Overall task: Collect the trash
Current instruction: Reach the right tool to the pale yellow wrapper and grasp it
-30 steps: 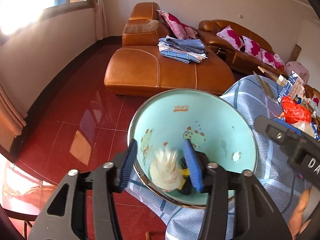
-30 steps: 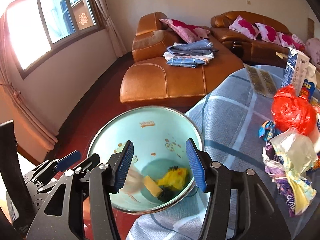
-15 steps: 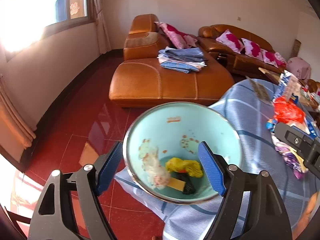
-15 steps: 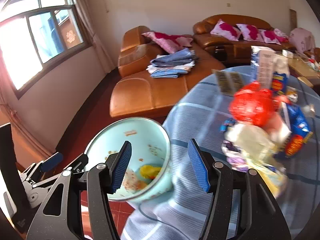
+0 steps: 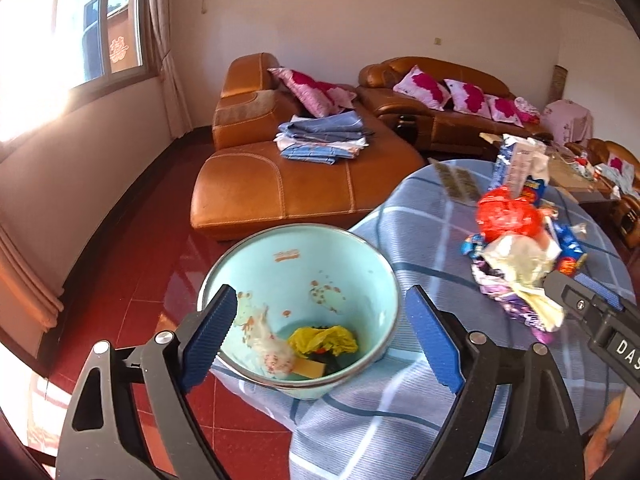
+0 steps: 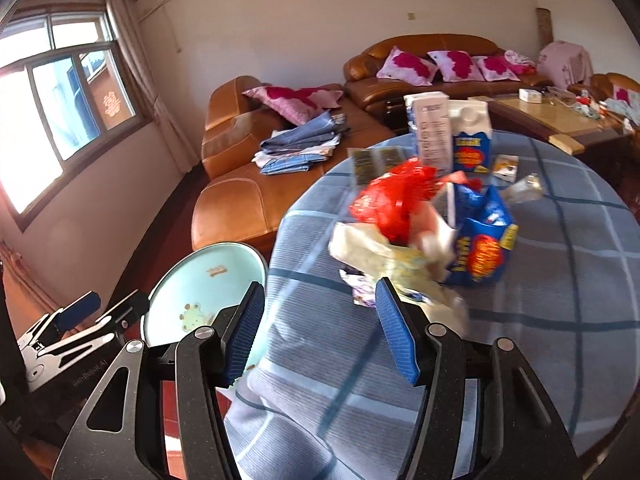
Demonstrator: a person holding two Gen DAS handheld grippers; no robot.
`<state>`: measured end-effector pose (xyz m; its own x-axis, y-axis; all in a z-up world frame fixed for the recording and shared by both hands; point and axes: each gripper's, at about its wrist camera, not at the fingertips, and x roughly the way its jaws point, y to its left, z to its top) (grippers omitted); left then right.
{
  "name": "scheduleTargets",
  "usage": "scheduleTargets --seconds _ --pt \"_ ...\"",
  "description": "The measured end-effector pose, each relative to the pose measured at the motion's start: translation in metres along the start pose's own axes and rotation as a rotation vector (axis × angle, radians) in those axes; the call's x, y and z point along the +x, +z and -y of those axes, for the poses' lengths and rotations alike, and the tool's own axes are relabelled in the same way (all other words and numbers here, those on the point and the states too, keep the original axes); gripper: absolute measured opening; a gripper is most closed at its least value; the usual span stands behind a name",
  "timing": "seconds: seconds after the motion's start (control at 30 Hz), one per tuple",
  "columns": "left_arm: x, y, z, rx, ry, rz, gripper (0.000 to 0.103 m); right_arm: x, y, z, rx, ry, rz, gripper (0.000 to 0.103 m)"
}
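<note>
On right gripper (image 5: 600, 320): "DAS" | both grippers' fingers (image 6: 394, 340) spread, just widened, empty | left gripper (image 5: 320, 344)

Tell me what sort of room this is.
Most likely a home living room: tan leather sofas with pink floral cushions, a wooden coffee table, and a round table under a blue checked cloth strewn with wrappers.

The basin (image 5: 352, 258) looked like glossy enamel with a metal rim. The desk (image 6: 540, 280) wore matt, ribbed checked cloth. The red bag (image 6: 394, 196) was shiny crinkled plastic, the carton (image 6: 430, 132) smooth card. The sofa (image 5: 276, 184) showed stitched glossy leather, the floor (image 5: 152, 248) polished tile.
</note>
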<state>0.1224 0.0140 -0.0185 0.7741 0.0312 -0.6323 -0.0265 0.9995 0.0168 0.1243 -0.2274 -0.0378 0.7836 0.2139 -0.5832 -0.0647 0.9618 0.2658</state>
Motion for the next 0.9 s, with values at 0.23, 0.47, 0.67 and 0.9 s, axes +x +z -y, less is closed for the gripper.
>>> scheduleTargets --seconds 0.23,0.47,0.67,0.9 --pt "-0.012 -0.006 0.024 0.025 -0.040 0.005 0.087 -0.023 -0.007 0.024 0.040 -0.026 0.026 0.058" --pt "-0.018 -0.013 0.047 0.045 -0.085 -0.012 0.091 -0.043 -0.015 0.059 0.094 -0.078 0.049 0.058" --pt "-0.010 -0.029 0.067 0.077 -0.130 -0.052 0.091 -0.052 -0.026 0.094 0.142 -0.121 0.044 0.058" --pt "-0.004 -0.036 0.081 0.097 -0.136 -0.048 0.091 -0.046 -0.025 0.104 0.135 -0.118 0.032 0.058"
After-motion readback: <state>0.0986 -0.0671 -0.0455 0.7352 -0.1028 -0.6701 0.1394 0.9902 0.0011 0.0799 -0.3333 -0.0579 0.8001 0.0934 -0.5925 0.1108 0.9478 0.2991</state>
